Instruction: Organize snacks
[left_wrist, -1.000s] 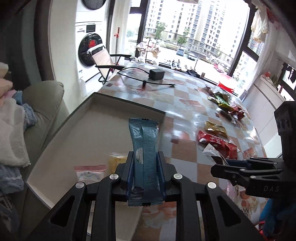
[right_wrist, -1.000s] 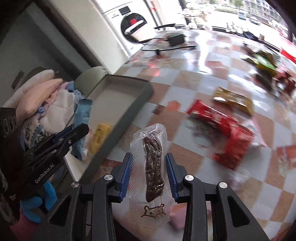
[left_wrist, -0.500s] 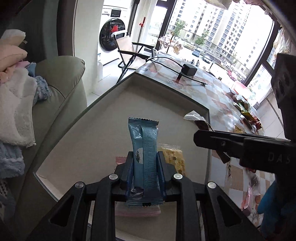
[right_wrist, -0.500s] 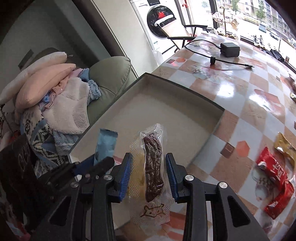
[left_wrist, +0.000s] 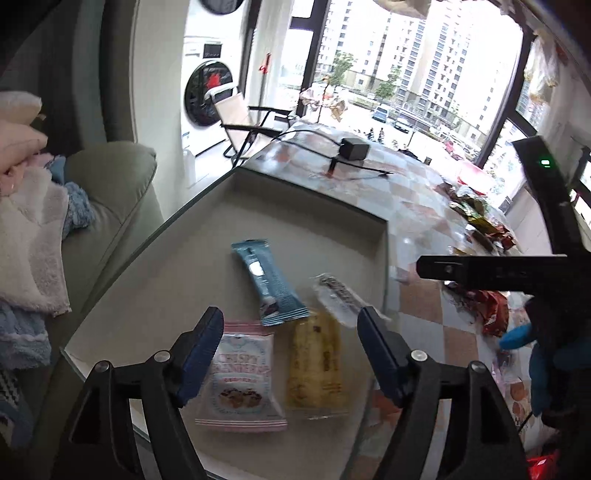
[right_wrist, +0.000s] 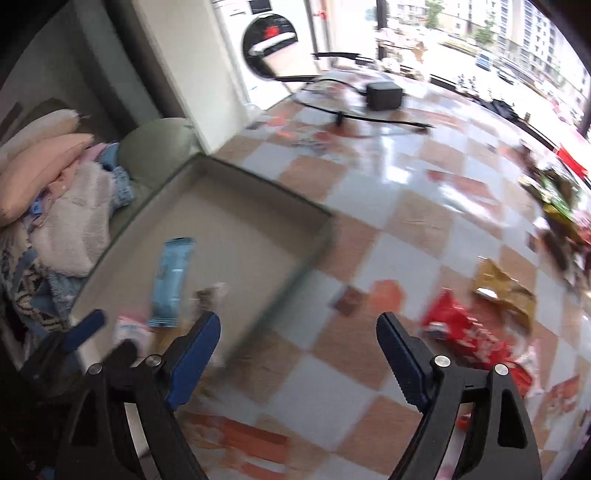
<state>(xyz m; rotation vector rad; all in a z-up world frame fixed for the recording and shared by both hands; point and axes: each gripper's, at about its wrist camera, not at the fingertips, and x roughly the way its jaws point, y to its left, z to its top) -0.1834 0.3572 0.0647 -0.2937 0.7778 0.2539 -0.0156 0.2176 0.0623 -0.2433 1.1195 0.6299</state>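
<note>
A grey shallow tray (left_wrist: 310, 192) holds a blue snack bar (left_wrist: 269, 284), a clear packet with a dark strip (left_wrist: 338, 293), a pink packet (left_wrist: 240, 384) and a yellow packet (left_wrist: 317, 365). My left gripper (left_wrist: 291, 328) hangs just above the pink and yellow packets, jaws opening, nothing between them. My right gripper (right_wrist: 299, 328) is over the checkered table beside the tray's right wall (right_wrist: 295, 273), jaws opening and empty. The blue snack bar (right_wrist: 173, 280) shows blurred in the right wrist view. The fingers (left_wrist: 480, 271) of my right gripper reach in from the right.
Red packets (right_wrist: 461, 328) and a gold packet (right_wrist: 506, 288) lie on the table to the right, with more snacks (left_wrist: 480, 221) farther back. A black adapter with its cable (left_wrist: 354, 148) sits at the far end. A sofa piled with clothes (left_wrist: 33, 221) borders the tray's left.
Both grippers went from shut to open. The blue bar and the clear packet left their jaws and now lie in the tray. The right gripper has swung right, over the table.
</note>
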